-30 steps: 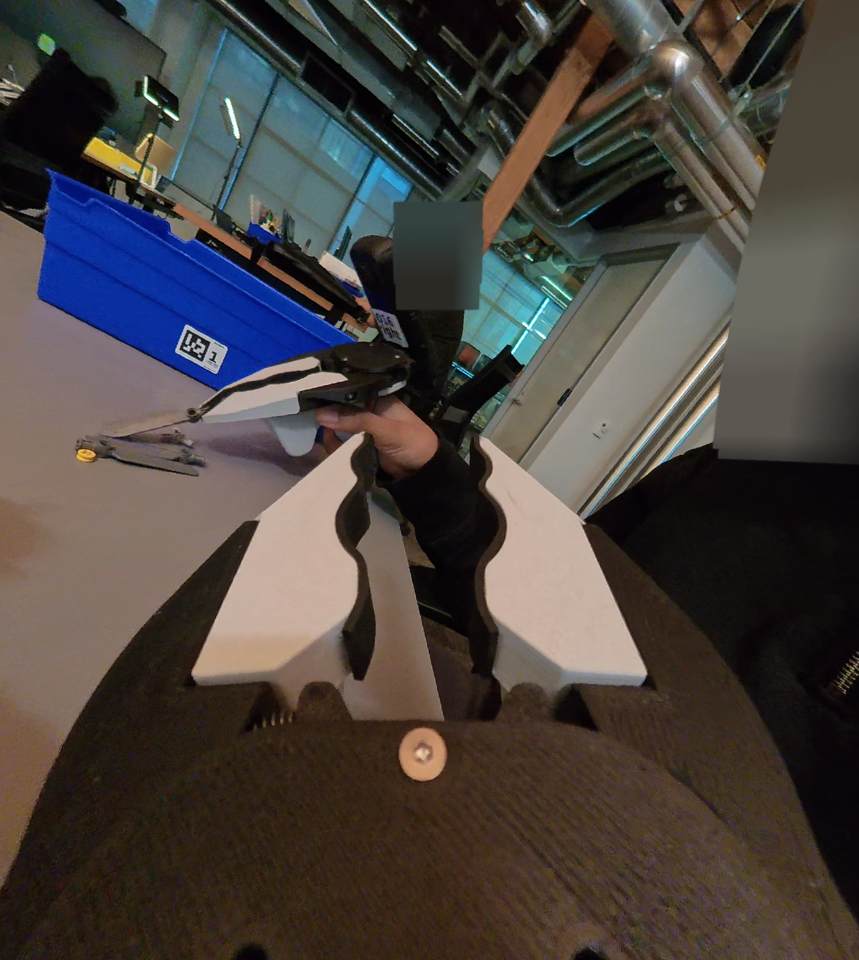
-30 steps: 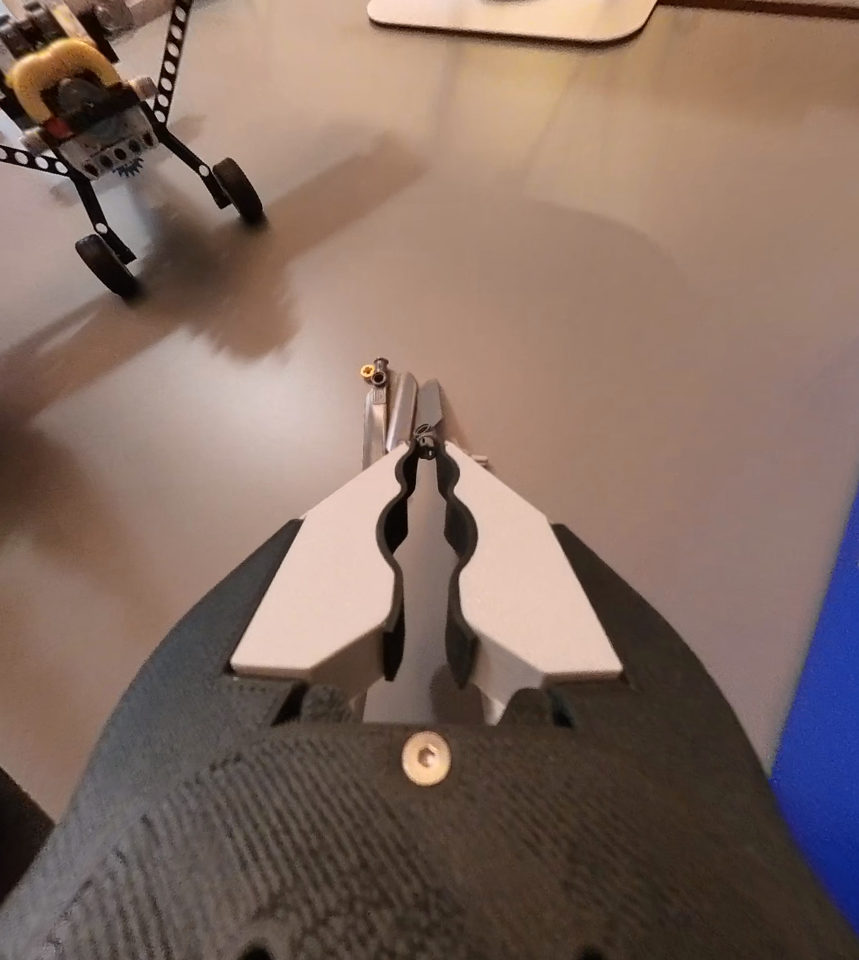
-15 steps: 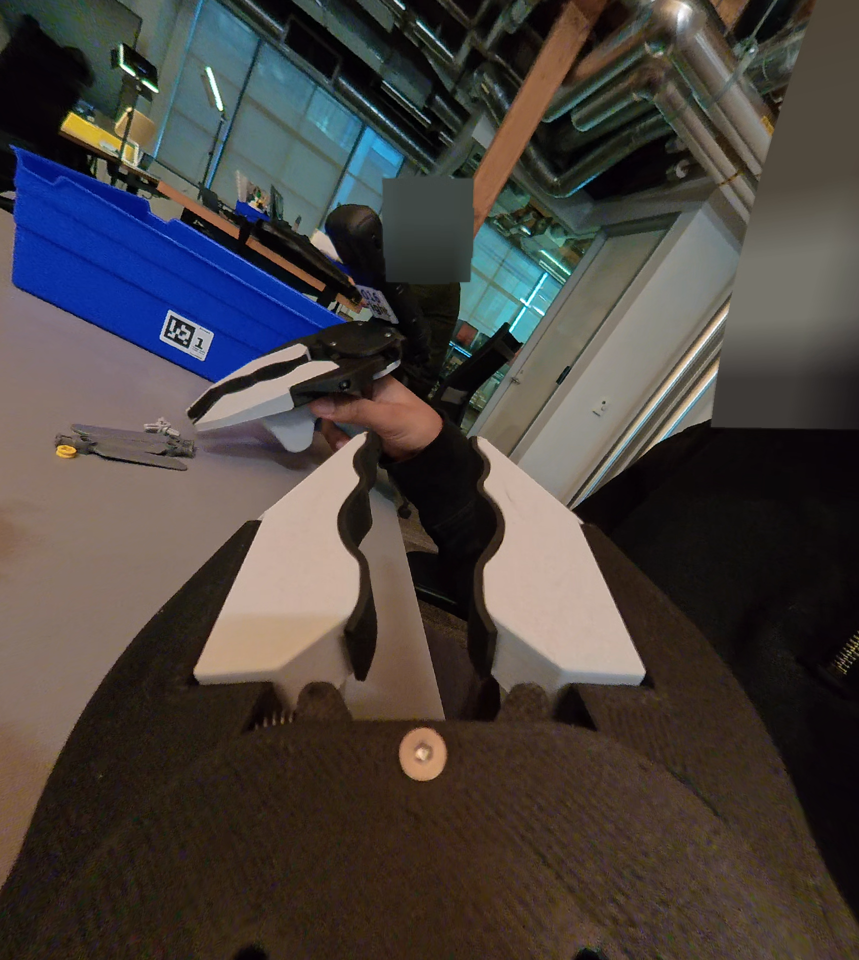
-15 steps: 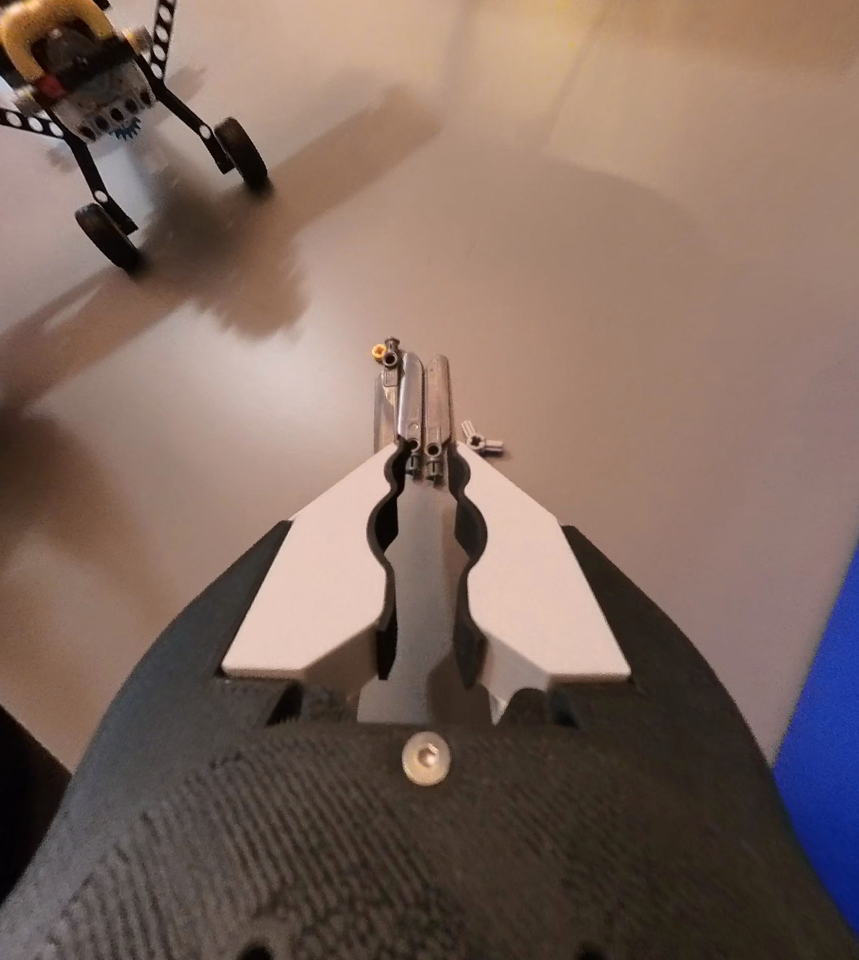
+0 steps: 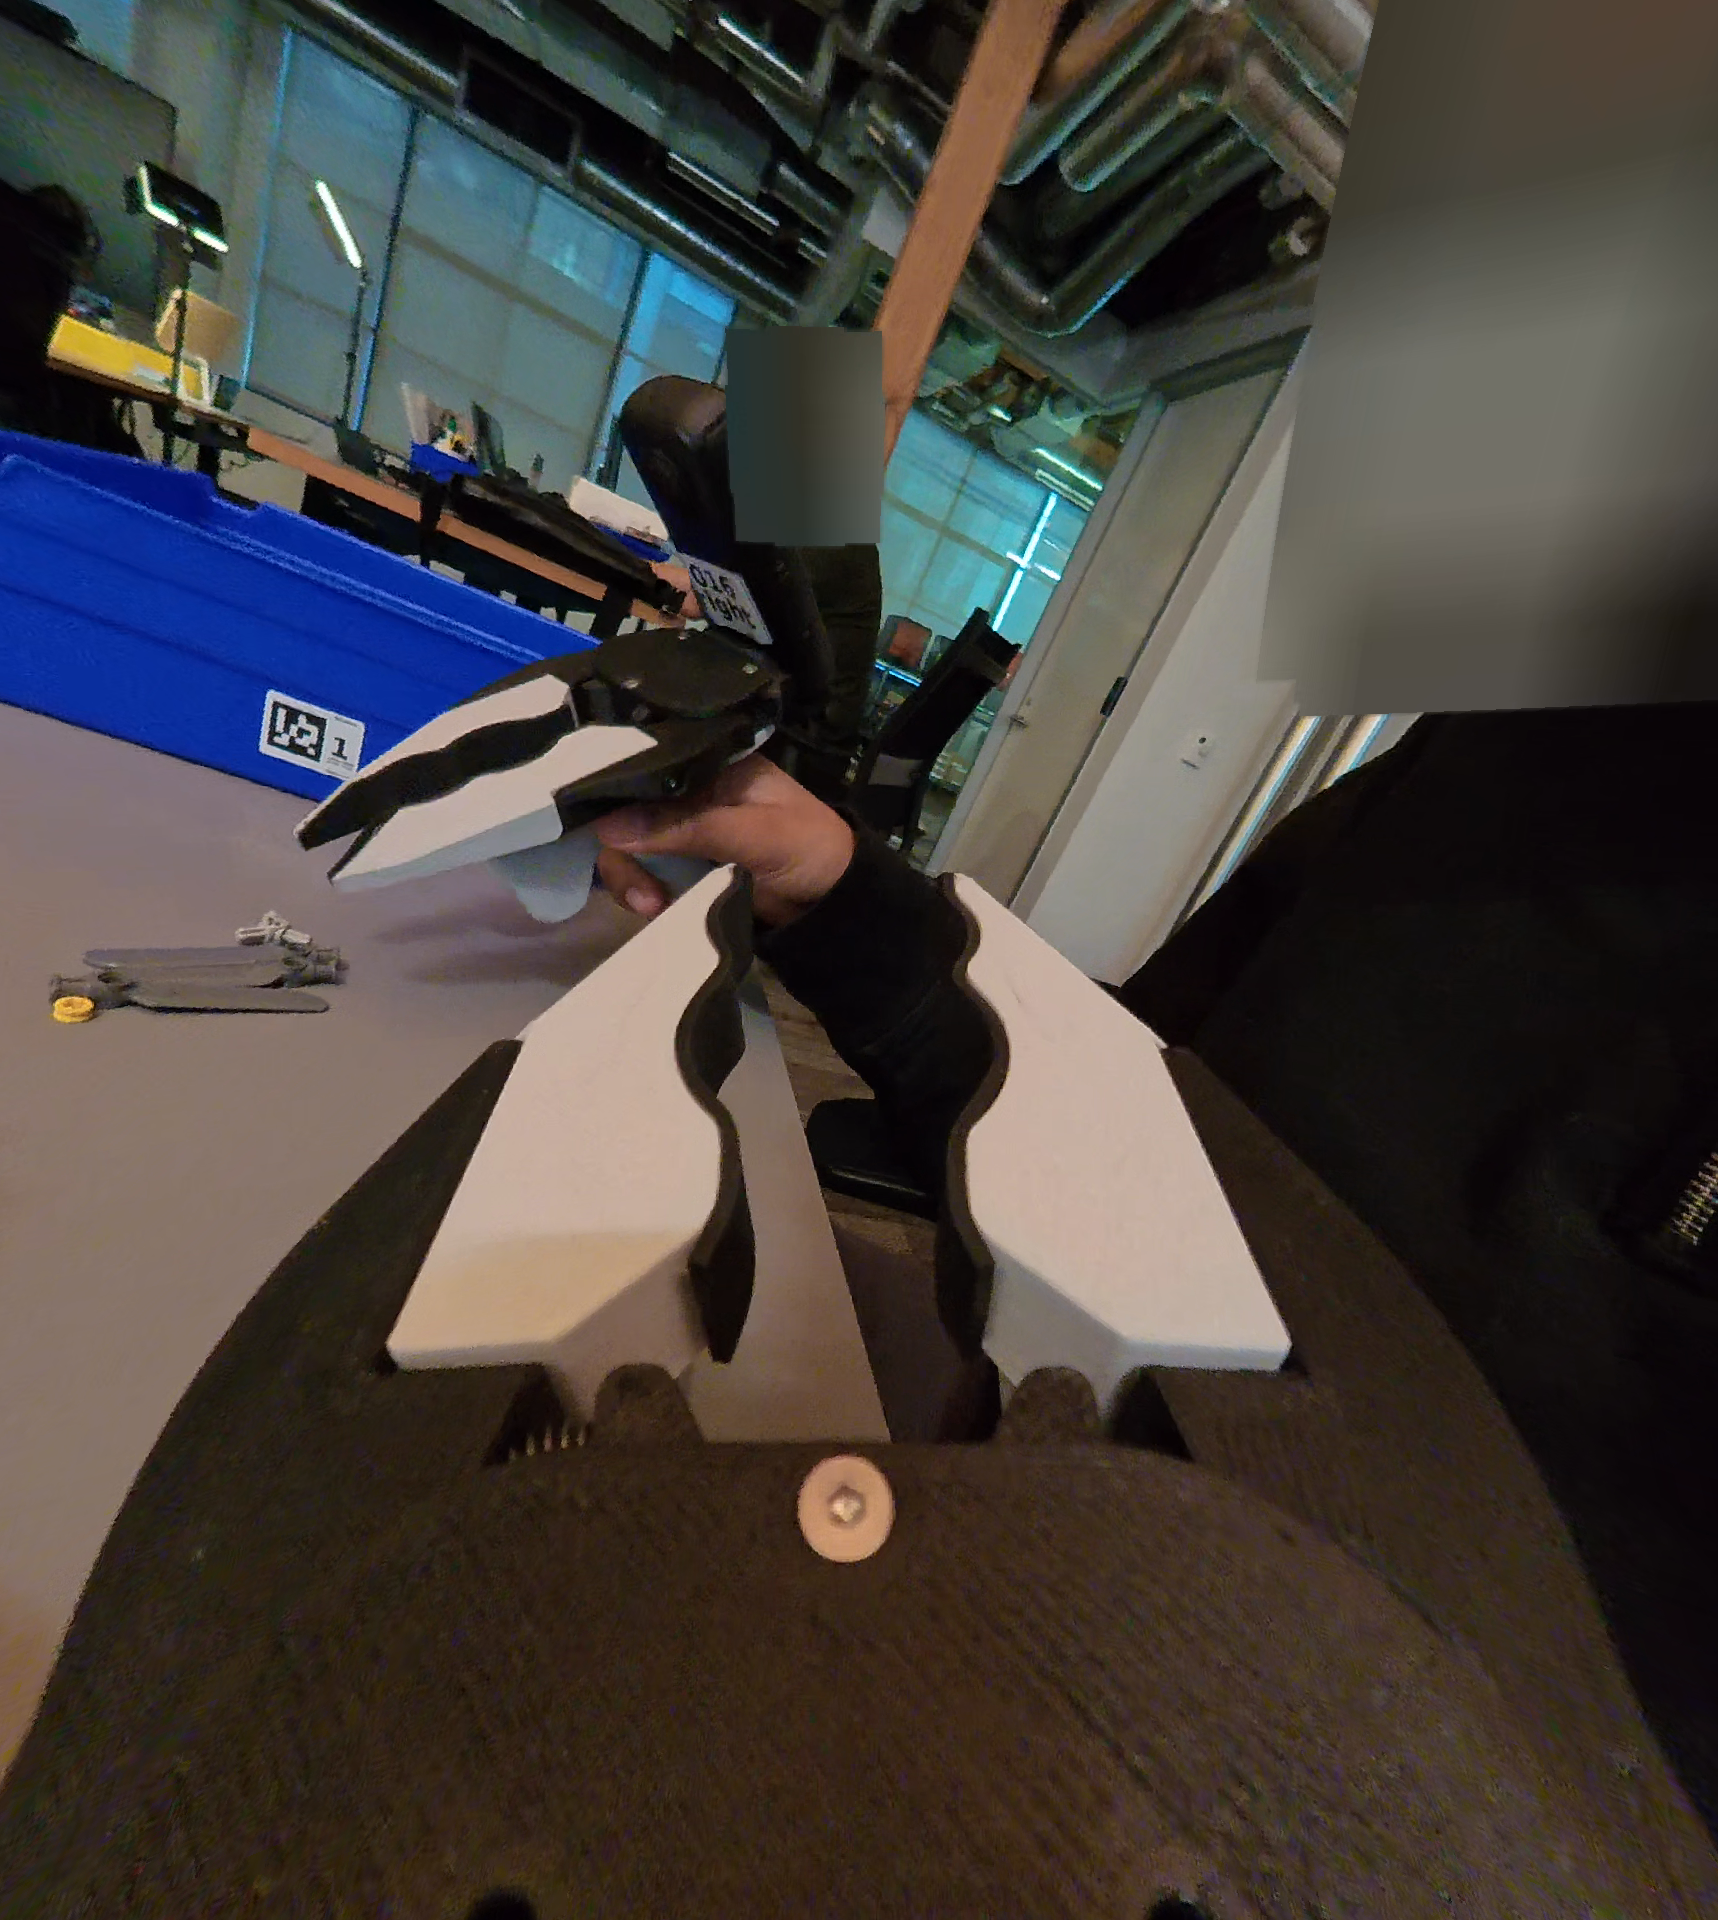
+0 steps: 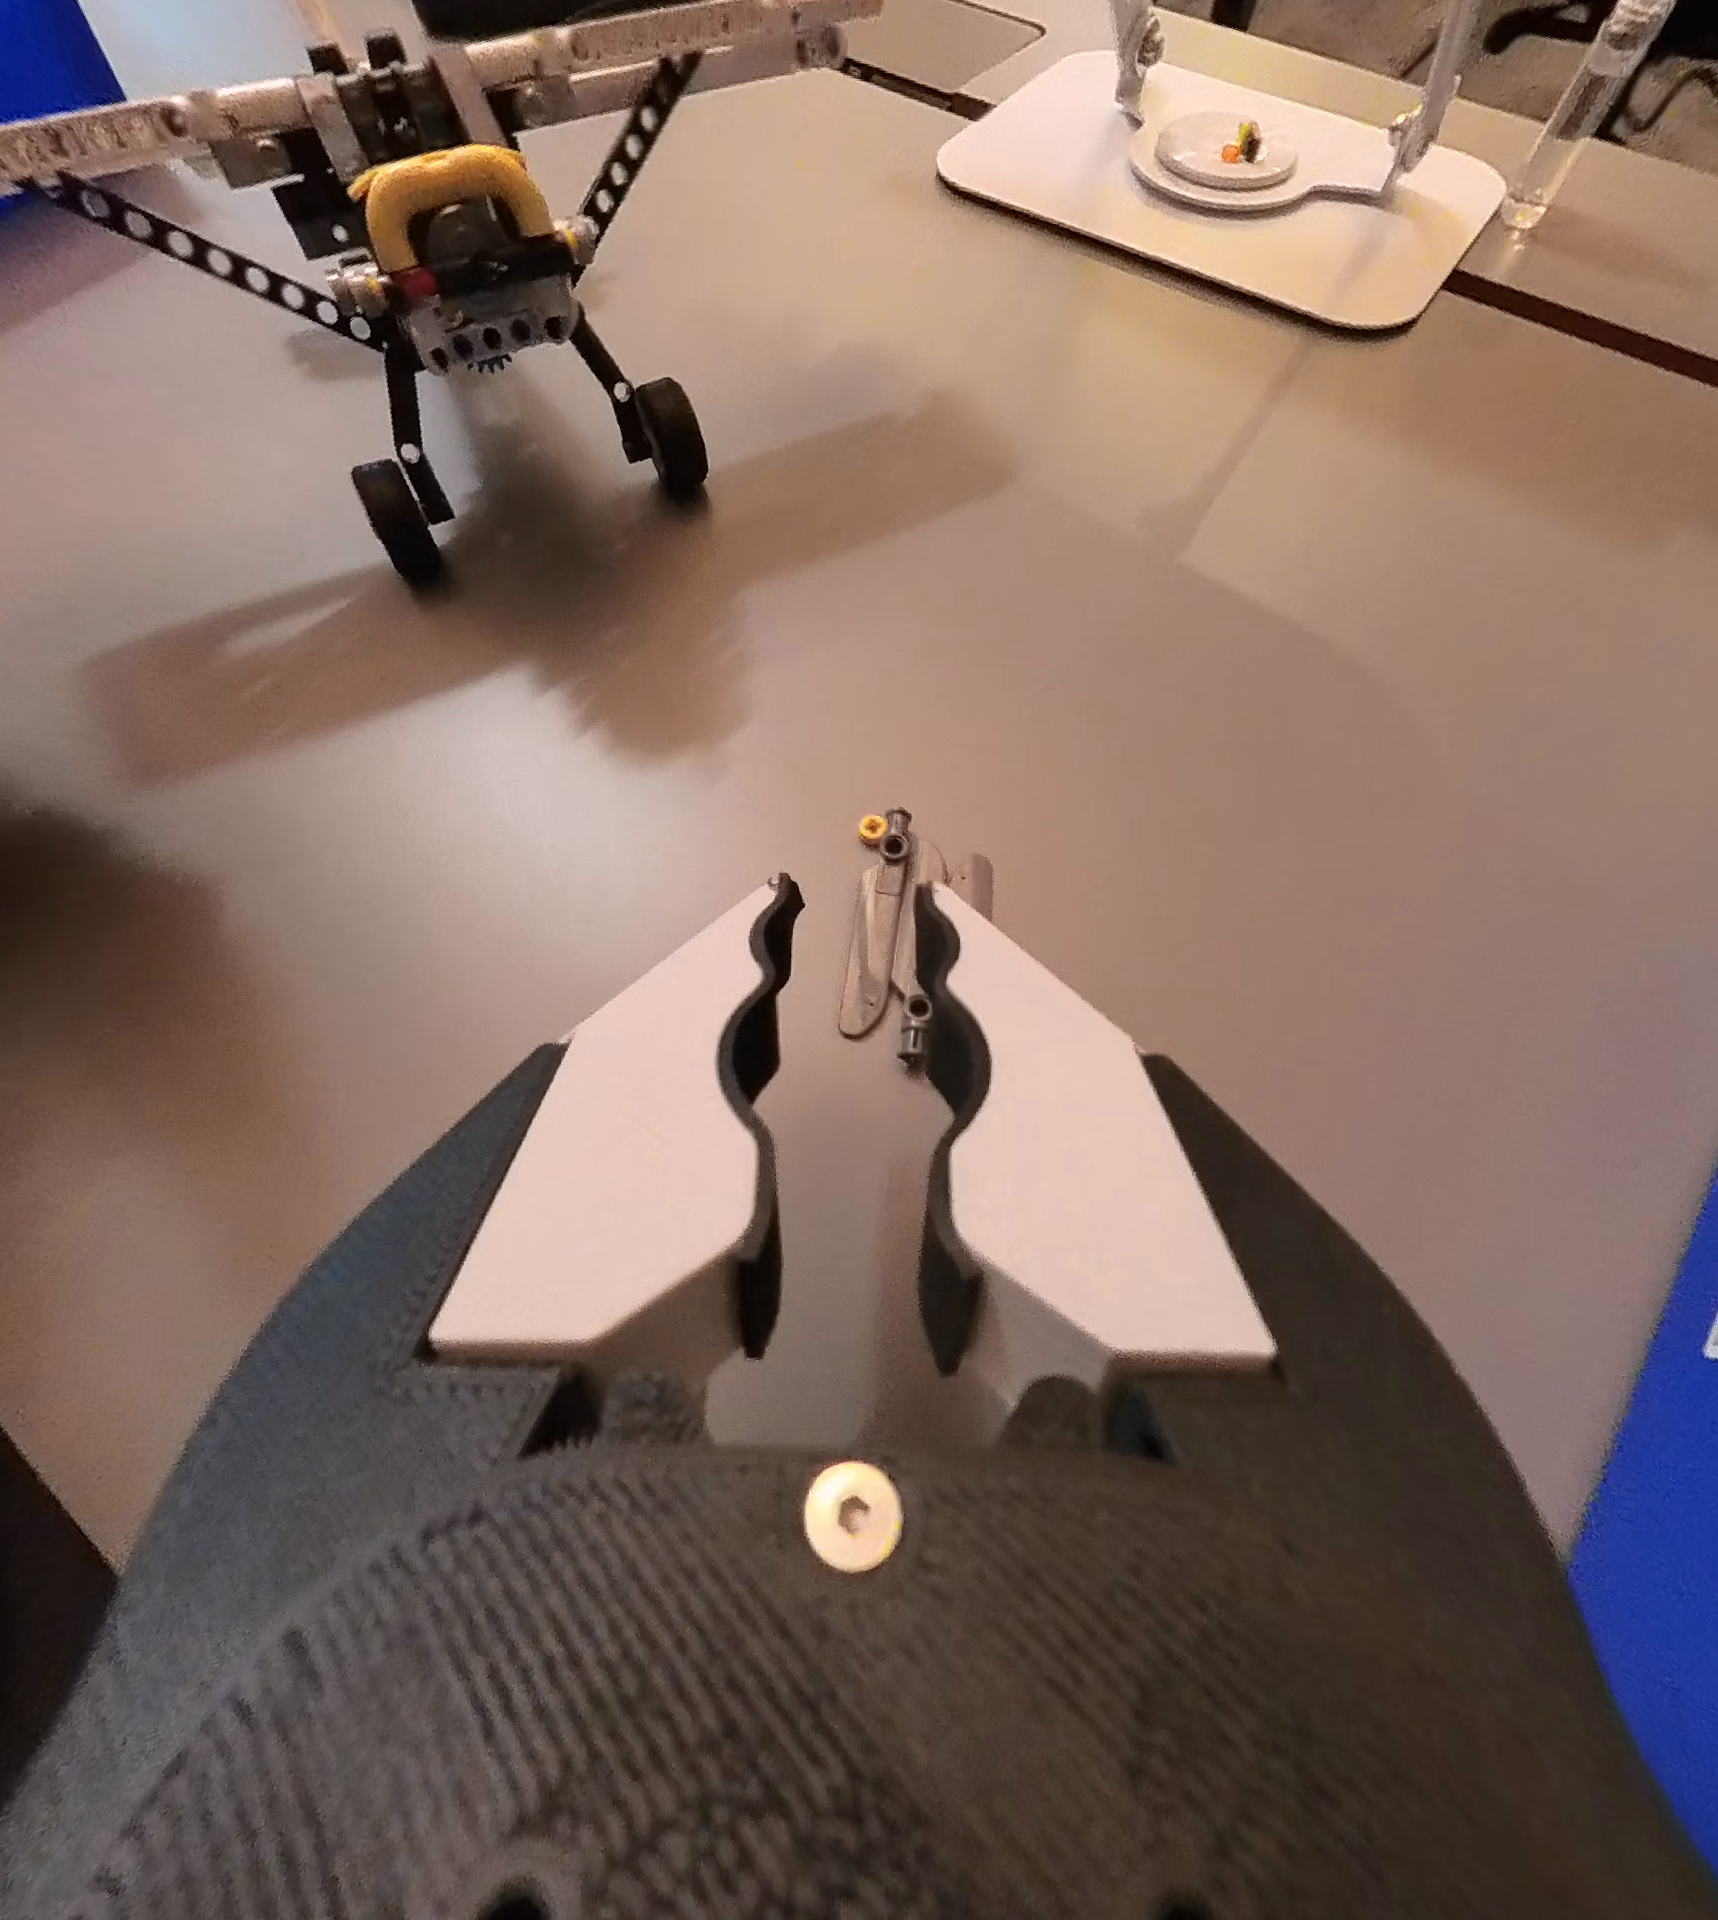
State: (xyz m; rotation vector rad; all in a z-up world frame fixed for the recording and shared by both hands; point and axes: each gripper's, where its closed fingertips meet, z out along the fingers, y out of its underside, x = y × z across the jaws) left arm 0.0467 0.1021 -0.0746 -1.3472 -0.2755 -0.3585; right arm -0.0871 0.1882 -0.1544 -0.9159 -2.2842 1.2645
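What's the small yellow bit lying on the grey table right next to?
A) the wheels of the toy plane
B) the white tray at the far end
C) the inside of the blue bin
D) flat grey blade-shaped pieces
D: the small yellow ring lies on the table at the tip of the flat grey blade pieces, well clear of the wheeled model, blue bin and white tray.

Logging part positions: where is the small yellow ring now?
The yellow ring lies on the table, just beyond the right gripper, at the far end of the grey blades.
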